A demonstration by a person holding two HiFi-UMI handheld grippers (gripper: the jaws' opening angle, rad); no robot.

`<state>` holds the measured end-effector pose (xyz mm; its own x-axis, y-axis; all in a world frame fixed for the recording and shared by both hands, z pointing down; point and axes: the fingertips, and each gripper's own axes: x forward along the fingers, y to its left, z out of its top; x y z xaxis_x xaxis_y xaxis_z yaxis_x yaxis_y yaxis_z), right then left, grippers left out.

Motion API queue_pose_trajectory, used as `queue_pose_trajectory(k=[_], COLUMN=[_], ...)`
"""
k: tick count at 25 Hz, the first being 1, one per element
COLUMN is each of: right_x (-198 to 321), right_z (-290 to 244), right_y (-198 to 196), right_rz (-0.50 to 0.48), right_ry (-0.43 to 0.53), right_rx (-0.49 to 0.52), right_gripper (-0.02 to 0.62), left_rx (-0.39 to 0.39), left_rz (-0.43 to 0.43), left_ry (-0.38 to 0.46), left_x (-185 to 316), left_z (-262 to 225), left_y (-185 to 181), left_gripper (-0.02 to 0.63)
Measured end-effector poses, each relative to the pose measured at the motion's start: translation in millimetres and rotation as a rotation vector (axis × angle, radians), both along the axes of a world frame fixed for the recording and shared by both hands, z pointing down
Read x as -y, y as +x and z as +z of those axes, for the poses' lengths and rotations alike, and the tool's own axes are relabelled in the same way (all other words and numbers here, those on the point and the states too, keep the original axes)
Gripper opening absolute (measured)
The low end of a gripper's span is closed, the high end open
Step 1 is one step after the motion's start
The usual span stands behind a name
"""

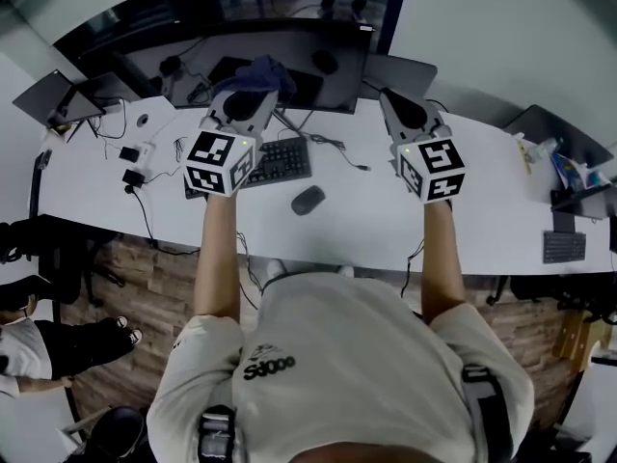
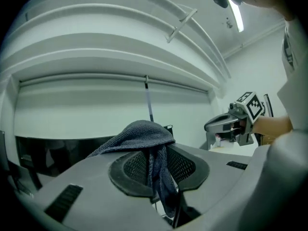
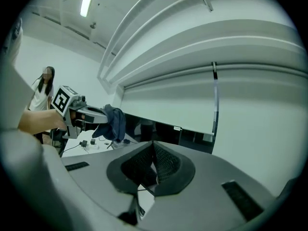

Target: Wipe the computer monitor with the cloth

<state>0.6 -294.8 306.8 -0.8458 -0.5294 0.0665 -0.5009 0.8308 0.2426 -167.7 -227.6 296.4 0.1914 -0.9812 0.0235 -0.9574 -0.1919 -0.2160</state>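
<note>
The dark computer monitor stands at the back of the white desk. My left gripper is raised just in front of the screen's middle, shut on a dark blue cloth that bunches over its tips. In the left gripper view the cloth drapes over and hangs between the pads of the left gripper, and the monitor shows low left. My right gripper hovers near the monitor's right edge. The right gripper is shut on nothing, and its view shows the cloth to the left.
A black keyboard and a mouse lie on the desk below the grippers. Cables and small adapters sit at the left, with a laptop beyond. A person stands off to the left. More devices are at the far right.
</note>
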Motion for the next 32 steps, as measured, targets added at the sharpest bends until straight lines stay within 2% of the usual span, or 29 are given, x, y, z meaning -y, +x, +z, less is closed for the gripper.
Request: queue_pose_trajectory(k=[7,11,18,32], right_x=[-23,-36,-51,-49], right_z=[-14,-15,-17,-14], right_y=[-51,-82,-122,-144], right_rz=[-0.059,-0.104,-0.162,-0.172], right_ry=[0.042,0.055,0.075,0.092], right_rx=[0.012,0.000,-0.018,-0.042], right_gripper=[0.000,0.000,0.000,0.000], left_rx=[0.045,0.047,0.059,0.061], left_rz=[-0.089,-0.139,-0.174,-0.209], left_ry=[0.002,0.013,0.018,0.011], left_x=[-39,-56,-71,-78], left_z=[-1,-4,-9,-4], left_y=[-47,-74,-100,-116], left_gripper=[0.095,0.095,0.095,0.095])
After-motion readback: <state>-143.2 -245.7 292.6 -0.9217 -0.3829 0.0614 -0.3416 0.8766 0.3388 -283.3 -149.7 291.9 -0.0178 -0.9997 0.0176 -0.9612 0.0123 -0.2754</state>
